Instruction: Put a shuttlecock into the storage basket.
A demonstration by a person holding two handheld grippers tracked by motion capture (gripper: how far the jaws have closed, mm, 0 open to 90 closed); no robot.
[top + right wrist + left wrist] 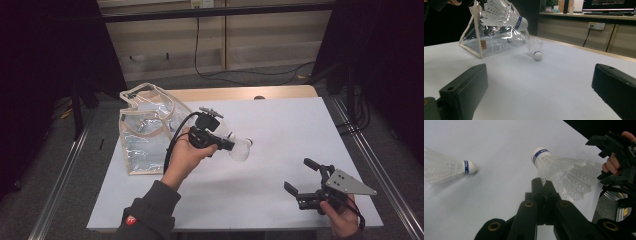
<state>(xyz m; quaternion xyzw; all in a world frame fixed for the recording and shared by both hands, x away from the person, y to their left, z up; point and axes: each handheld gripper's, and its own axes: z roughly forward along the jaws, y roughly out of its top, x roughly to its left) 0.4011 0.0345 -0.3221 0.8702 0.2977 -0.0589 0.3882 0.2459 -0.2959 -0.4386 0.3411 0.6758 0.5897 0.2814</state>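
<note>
My left gripper (231, 146) is lifted over the middle of the table, shut on a white shuttlecock (242, 149). In the left gripper view the jaws (543, 182) pinch the edge of its feather skirt, and its blue-banded cork (539, 153) points away. A second shuttlecock (446, 168) lies on its side on the white sheet; in the right gripper view it (536, 48) rests just right of the bag. My right gripper (300, 175) is near the front right corner, open, with nothing between its jaws (540, 85).
A clear plastic bag with beige trim (150, 130) stands at the left of the white table sheet (280, 115), just beside my left hand. Metal rails run along both sides of the table. Cables lie on the floor behind it.
</note>
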